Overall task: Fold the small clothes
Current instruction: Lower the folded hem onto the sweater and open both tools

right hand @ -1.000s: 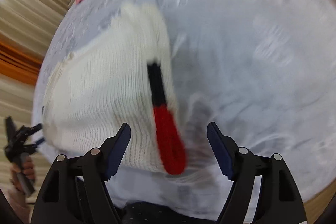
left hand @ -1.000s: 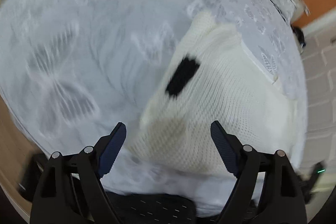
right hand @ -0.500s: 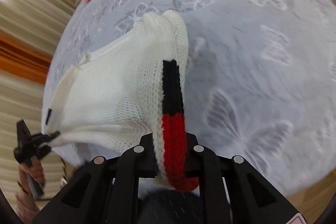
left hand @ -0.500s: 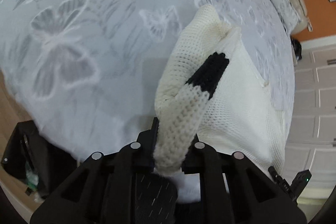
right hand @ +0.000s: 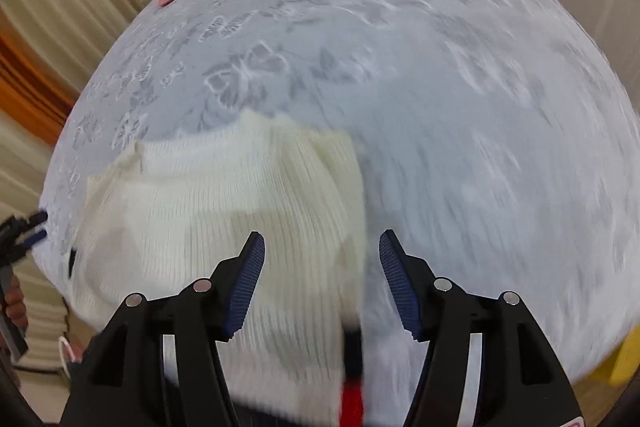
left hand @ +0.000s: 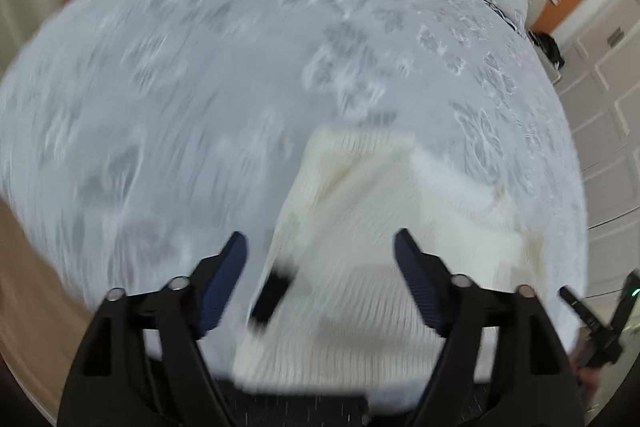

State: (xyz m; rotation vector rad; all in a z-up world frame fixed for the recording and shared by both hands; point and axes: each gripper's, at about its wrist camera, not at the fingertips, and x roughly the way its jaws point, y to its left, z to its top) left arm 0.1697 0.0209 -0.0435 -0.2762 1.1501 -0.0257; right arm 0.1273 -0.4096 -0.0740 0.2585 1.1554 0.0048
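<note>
Cream sweater (left hand: 372,227) is chunky ribbed knit, matt; bedspread (left hand: 180,87) is smooth grey cloth with woven butterflies; the tongs' (right hand: 322,279) pads are ridged blue rubber on matt black plastic

We see a cream knitted garment (left hand: 372,247) lying folded and flat on the bed, directly ahead of and beneath both spread claws. We note a black band (left hand: 274,293) near the left claw (left hand: 320,259), and a red cuff (right hand: 352,397) low between the right claw's (right hand: 322,259) fingers.

Left gripper (left hand: 320,263) jaws apart — cream knit sweater (left hand: 384,247) between, blurred
</note>
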